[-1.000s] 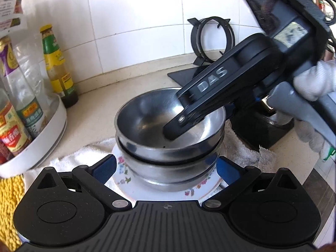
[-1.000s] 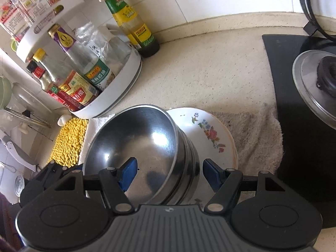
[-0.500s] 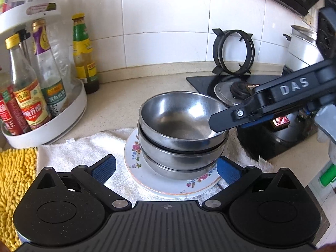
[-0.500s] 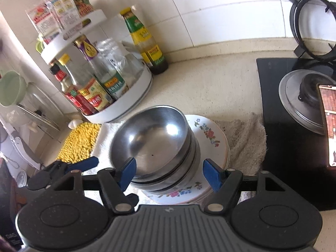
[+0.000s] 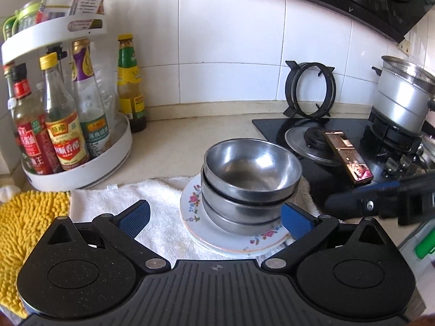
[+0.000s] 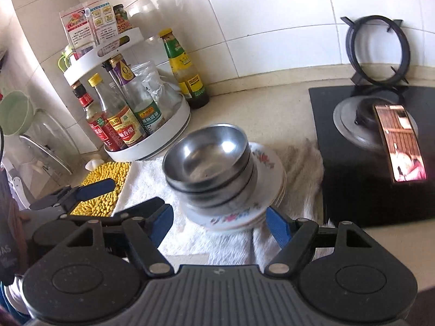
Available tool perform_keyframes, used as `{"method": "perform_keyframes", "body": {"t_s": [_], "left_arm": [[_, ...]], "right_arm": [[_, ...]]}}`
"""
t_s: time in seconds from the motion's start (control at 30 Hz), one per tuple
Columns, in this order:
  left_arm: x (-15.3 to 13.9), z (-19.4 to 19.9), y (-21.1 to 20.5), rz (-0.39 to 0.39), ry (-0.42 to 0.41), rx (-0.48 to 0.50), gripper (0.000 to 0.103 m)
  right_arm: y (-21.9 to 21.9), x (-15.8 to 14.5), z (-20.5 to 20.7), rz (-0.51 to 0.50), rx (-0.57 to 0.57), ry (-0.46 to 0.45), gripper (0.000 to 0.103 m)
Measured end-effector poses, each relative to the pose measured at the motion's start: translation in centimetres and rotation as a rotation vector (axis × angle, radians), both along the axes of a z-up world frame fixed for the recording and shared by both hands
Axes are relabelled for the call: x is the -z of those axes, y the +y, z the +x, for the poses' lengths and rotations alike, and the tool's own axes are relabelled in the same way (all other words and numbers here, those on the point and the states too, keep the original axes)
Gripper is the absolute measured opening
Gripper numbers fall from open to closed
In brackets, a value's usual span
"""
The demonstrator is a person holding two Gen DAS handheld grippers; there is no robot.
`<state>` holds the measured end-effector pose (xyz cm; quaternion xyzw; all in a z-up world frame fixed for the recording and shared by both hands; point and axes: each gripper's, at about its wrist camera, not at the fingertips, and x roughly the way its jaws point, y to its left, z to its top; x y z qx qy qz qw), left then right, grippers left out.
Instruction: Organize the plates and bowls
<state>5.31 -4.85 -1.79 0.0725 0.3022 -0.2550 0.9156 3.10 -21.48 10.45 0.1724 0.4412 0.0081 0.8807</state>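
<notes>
Three nested steel bowls (image 5: 251, 171) (image 6: 210, 160) stand stacked on a pile of floral plates (image 5: 236, 240) (image 6: 269, 160), all on a white towel (image 5: 160, 198) (image 6: 141, 179). My left gripper (image 5: 214, 217) hovers open in front of the stack, blue pads apart with nothing between them. My right gripper (image 6: 220, 222) is back from the stack too, its jaws opening and holding nothing; its finger also juts in at the right of the left wrist view (image 5: 361, 203). In the right wrist view the left gripper's blue finger (image 6: 95, 187) shows at the left.
A white two-tier turntable of sauce bottles (image 5: 62, 141) (image 6: 130, 119) stands at left, a yellow mat (image 5: 27, 222) beside the towel. The black hob (image 5: 326, 146) at right carries a phone (image 5: 348, 157) (image 6: 399, 141), a pot (image 5: 402, 100) and a loose burner ring (image 5: 310, 92).
The right gripper has pulled out of the top bowl and away to the right. Both grippers have backed off and risen, so the stack looks smaller.
</notes>
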Motion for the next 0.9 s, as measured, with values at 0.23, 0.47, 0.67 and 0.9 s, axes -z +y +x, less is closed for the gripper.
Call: {"method": "perform_keyframes", "body": {"t_s": [0.23, 0.47, 0.67, 0.9], "left_arm": [[-0.5, -1.4, 1.5, -0.002, -0.014, -0.006, 0.103], [-0.4, -2.1, 2.8, -0.012, -0.013, -0.019, 0.103], [0.0, -2.4, 3.4, 0.001, -0.008, -0.03, 0.103], [0.1, -2.9, 3.8, -0.013, 0.009, -0.022, 0.103]], "right_arm": [[1.7, 0.0, -2.0, -0.036, 0.054, 0.002, 0.089], [2.8, 0.4, -3.1, -0.062, 0.086, 0.015, 0.089], [3.6, 0.4, -3.5, -0.097, 0.119, 0.013, 0.089], [3.7, 0.9, -3.9, -0.089, 0.148, 0.024, 0.089]]}}
